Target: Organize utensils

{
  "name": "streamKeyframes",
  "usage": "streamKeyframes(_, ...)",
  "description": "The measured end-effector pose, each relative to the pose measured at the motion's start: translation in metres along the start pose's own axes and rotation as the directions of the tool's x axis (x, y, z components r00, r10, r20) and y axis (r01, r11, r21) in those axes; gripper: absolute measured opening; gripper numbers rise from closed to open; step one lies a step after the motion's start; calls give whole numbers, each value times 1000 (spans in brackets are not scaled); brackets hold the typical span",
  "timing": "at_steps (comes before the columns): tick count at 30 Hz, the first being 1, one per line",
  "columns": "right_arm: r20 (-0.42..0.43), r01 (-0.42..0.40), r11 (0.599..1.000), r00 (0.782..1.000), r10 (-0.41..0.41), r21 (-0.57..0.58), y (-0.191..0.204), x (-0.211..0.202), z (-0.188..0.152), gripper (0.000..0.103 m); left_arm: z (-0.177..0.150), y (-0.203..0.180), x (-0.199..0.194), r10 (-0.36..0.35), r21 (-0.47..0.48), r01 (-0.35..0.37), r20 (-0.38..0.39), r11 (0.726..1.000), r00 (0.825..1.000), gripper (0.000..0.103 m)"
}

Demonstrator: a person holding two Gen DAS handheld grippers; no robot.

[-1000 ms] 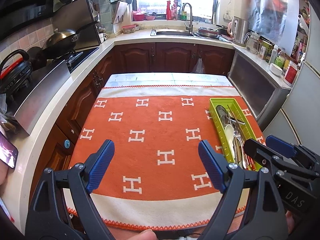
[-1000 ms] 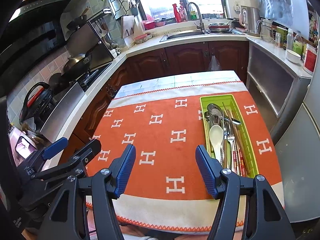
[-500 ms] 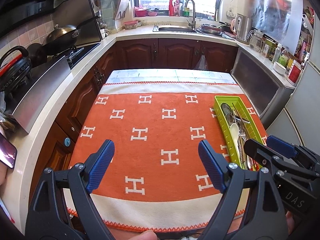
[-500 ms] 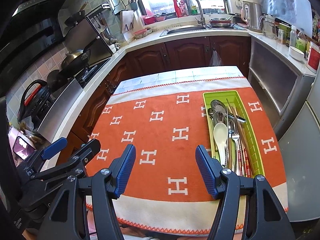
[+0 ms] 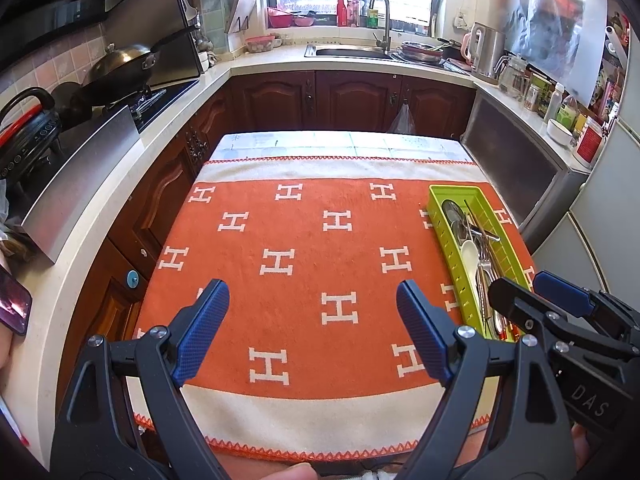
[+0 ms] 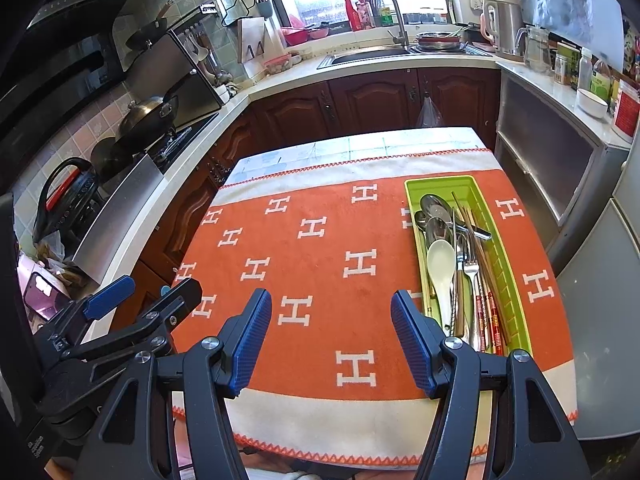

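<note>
A lime-green utensil tray (image 6: pixel 440 181) lies on the right side of the orange H-patterned cloth (image 6: pixel 320 264). It holds metal spoons (image 6: pixel 434 209), a white ladle spoon (image 6: pixel 440 264), a fork (image 6: pixel 473 276) and red-patterned chopsticks (image 6: pixel 494 316), all lying lengthwise. My right gripper (image 6: pixel 331 305) hovers open over the cloth's near part, just left of the tray, with nothing between its fingers. My left gripper (image 5: pixel 312 301) is open over the cloth's near middle, also empty. The tray (image 5: pixel 435 200) shows at the right in the left wrist view, its near end hidden behind the right gripper's body (image 5: pixel 560 312).
A stove with a wok (image 5: pixel 120 64) and a black cooker (image 5: pixel 28 132) line the left counter. The sink (image 5: pixel 352 52) and dark wooden cabinets (image 5: pixel 352 96) are at the back. A steel cabinet (image 6: pixel 544 160) stands close to the table's right side. A phone (image 5: pixel 12 306) lies near left.
The right gripper sank slightly toward the cloth, so the tray looks a little closer. The left gripper barely moved. Both stayed open and empty.
</note>
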State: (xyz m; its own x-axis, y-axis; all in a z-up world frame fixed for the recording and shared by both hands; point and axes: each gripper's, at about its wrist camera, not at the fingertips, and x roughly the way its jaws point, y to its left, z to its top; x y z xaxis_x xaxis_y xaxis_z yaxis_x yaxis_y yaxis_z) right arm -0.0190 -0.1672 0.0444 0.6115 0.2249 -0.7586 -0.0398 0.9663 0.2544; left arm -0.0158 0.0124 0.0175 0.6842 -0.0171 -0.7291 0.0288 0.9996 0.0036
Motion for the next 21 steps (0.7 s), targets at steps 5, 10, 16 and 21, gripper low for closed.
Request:
streamKeyframes(5, -6, 1, 1000, 1000, -1, 5, -3, 4, -4, 63, -1, -1, 1, -2, 1, 2, -7, 1000, 1000, 84)
streamKeyframes(10, -9, 4, 1000, 1000, -4, 8, -4, 5, -8, 63, -2, -1, 1, -5, 1, 5, -13, 1000, 1000, 84)
streamKeyframes(16, -8, 3, 1000, 1000, -3, 9, -3, 3, -6, 63, -2, -2, 2, -10, 7, 10, -18, 1000, 1000, 84)
streamKeyframes(21, -10, 7, 1000, 1000, -6, 11, -4, 3, -7, 63, -1, -2, 3, -15, 6, 15, -24, 1000, 1000, 84)
